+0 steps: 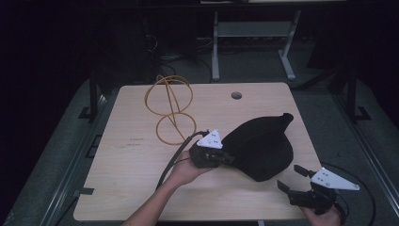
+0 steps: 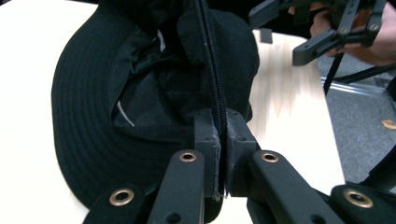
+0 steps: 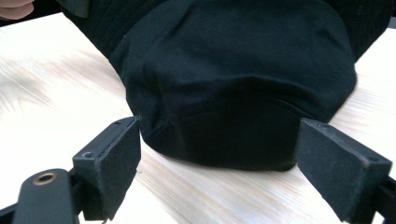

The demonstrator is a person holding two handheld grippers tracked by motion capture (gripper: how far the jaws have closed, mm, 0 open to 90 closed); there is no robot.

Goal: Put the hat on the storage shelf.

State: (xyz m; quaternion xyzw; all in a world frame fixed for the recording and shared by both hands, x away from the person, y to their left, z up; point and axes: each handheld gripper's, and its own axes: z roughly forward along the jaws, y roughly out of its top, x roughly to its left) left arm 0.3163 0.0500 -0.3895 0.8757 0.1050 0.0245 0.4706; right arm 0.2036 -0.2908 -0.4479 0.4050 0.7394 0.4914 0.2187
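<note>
A black hat (image 1: 263, 146) lies on the light wooden table (image 1: 136, 165), right of centre. My left gripper (image 1: 228, 159) reaches it from the left and is shut on a fold of the hat's edge. In the left gripper view the fabric (image 2: 140, 93) is pinched flat between the two pads of the left gripper (image 2: 223, 126). My right gripper (image 1: 291, 178) is at the table's front right corner, open, a short way from the hat. In the right gripper view the jaws of the right gripper (image 3: 224, 154) stand wide apart with the hat's crown (image 3: 233, 70) ahead of them, untouched.
Yellow cable loops (image 1: 169, 108) lie at the table's back left. A round cable hole (image 1: 236, 95) sits near the back edge. The right gripper (image 2: 287, 30) is also seen in the left gripper view, beyond the hat. Behind the table stands a metal desk frame (image 1: 254, 33).
</note>
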